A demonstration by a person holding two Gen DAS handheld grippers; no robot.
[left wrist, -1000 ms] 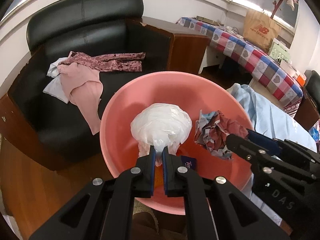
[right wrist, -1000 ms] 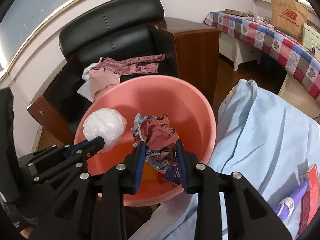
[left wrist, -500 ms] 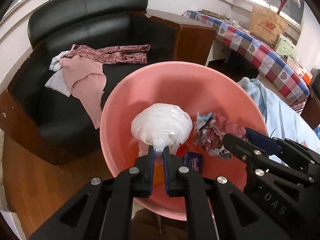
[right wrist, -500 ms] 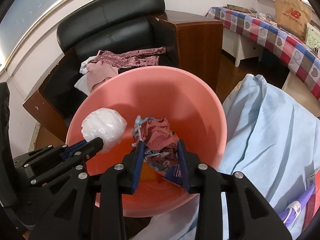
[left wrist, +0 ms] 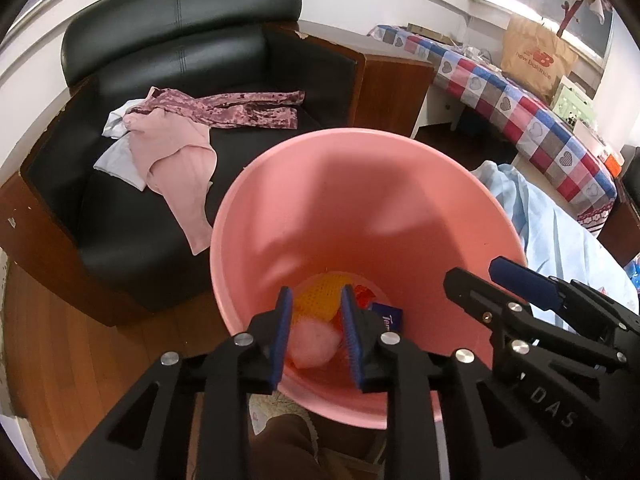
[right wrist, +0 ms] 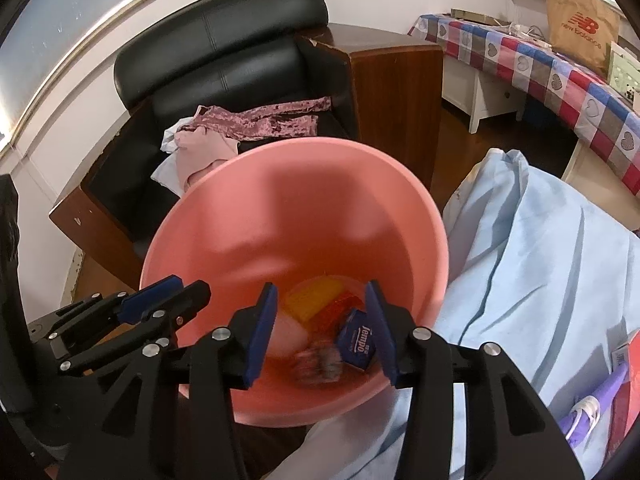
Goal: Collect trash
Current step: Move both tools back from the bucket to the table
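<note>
Where pink bin [right wrist: 248, 216] bottoms out: blue pack [right wrist: 356, 343] reading "Tempo".

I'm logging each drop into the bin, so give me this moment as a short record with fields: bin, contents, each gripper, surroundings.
bin: pink plastic bin, upright beside a light blue sheet
contents: white plastic bag, blue Tempo tissue pack, orange mesh piece, blurred crumpled wrapper
left gripper: over the bin, jaws opening, nothing gripped
right gripper: over the bin, jaws opening, nothing gripped
surroundings: black leather armchair holding pink clothes
</note>
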